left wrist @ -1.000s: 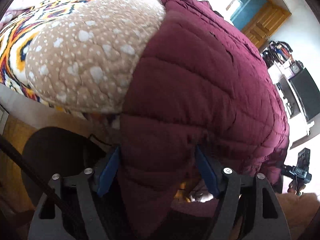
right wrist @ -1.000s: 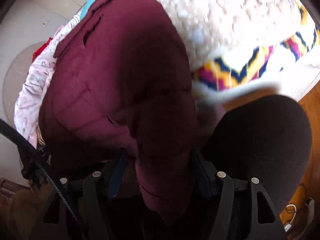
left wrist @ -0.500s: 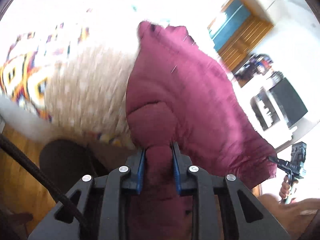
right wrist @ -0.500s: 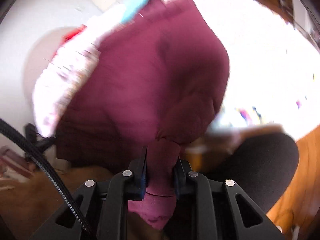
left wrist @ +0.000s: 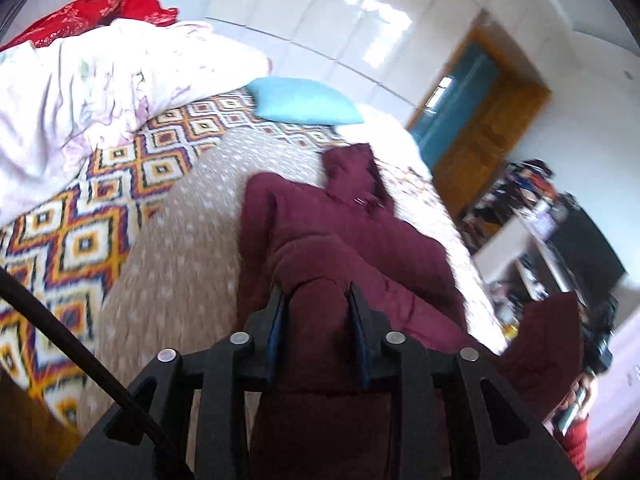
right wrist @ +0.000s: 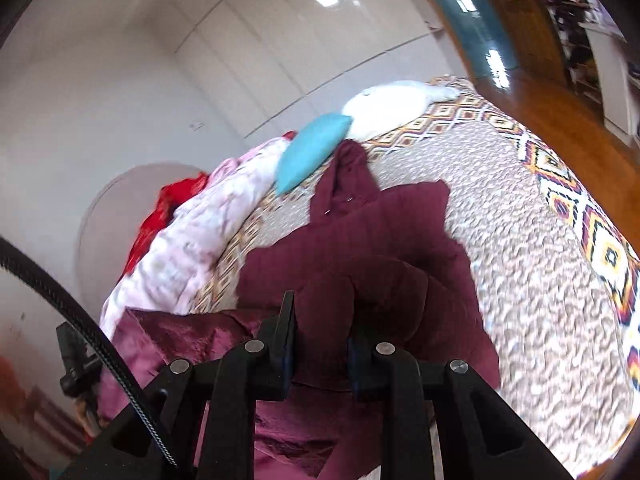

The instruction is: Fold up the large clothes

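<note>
Quilted maroon jacket (left wrist: 344, 236) on nubby blanket (left wrist: 180, 248), left jaws easing apart, right jaws pinching it

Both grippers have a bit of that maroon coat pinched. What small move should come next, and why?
Probably carry the held hem forward toward the hood and lay it down. The left gripper, jaws easing open, and the right gripper each pinch a bunch of the maroon coat, whose upper half lies flat on the bed.

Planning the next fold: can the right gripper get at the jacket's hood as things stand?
Probably not yet: the right gripper is clamped on the maroon jacket's near hem, and the hood lies at the far end by the blue pillow.
</note>
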Demonstrator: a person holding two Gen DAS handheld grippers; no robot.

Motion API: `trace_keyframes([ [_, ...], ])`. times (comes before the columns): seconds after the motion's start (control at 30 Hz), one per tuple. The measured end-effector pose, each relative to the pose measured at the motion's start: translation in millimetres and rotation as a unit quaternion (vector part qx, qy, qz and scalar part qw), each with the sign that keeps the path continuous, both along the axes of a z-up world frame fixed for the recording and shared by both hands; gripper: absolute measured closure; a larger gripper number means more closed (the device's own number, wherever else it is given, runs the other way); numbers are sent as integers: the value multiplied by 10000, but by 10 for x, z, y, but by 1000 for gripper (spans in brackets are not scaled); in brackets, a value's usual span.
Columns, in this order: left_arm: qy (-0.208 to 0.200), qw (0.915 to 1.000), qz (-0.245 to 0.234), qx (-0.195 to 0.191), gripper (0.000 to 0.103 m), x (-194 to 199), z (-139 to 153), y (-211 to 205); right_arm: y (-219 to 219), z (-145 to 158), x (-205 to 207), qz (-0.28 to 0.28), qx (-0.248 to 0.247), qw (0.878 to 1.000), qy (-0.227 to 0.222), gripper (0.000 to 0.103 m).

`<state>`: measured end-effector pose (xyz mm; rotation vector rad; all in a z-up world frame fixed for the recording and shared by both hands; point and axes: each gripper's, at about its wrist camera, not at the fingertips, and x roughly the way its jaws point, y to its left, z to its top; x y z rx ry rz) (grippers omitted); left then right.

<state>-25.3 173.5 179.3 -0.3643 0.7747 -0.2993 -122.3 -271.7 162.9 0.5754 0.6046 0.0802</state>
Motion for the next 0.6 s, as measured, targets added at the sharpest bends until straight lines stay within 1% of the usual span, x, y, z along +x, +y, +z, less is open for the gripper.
trace_keyframes([
  [0.07, 63, 9995, 265, 181, 66, 312, -90, -94, -119, -130, 361, -354, -142, 9989, 277, 81],
  [0.1, 153, 9985, 437, 277, 66, 512, -177, -140, -279, -188, 390, -473, -160, 9980, 386, 81],
  [0.17, 352, 9963, 646, 454, 65, 838, -309, -222, -412, -413, 697, -846, -324, 9929, 770, 81],
  [0.23, 528, 9931, 866, 593, 64, 1106, -449, -239, -517, -554, 822, -1126, -526, 9867, 1049, 80],
  [0.3, 627, 9921, 937, 550, 56, 1262, -535, -221, -608, -755, 973, -1319, -589, 9798, 1384, 80],
  [0.33, 649, 9916, 1004, 494, 53, 1356, -567, -200, -645, -854, 1032, -1417, -530, 9775, 1467, 80],
  [0.37, 651, 9914, 1055, 419, 48, 1437, -581, -172, -683, -953, 1098, -1506, -455, 9750, 1569, 79],
  [0.4, 657, 9915, 1070, 334, 46, 1508, -578, -148, -709, -1010, 1124, -1536, -377, 9734, 1659, 78],
  [0.47, 689, 9924, 1003, 203, 46, 1640, -538, -111, -756, -1086, 1182, -1558, -222, 9729, 1696, 75],
  [0.5, 675, 9929, 967, 154, 46, 1669, -502, -104, -780, -1083, 1187, -1569, -116, 9739, 1634, 74],
  [0.53, 607, 9939, 915, 100, 46, 1677, -449, -89, -800, -1056, 1170, -1547, 18, 9761, 1527, 69],
  [0.57, 549, 9946, 873, 77, 46, 1669, -414, -76, -828, -1030, 1165, -1491, 160, 9787, 1399, 58],
  [0.6, 486, 9954, 829, 53, 43, 1652, -379, -63, -856, -996, 1156, -1439, 272, 9810, 1273, 52],
])
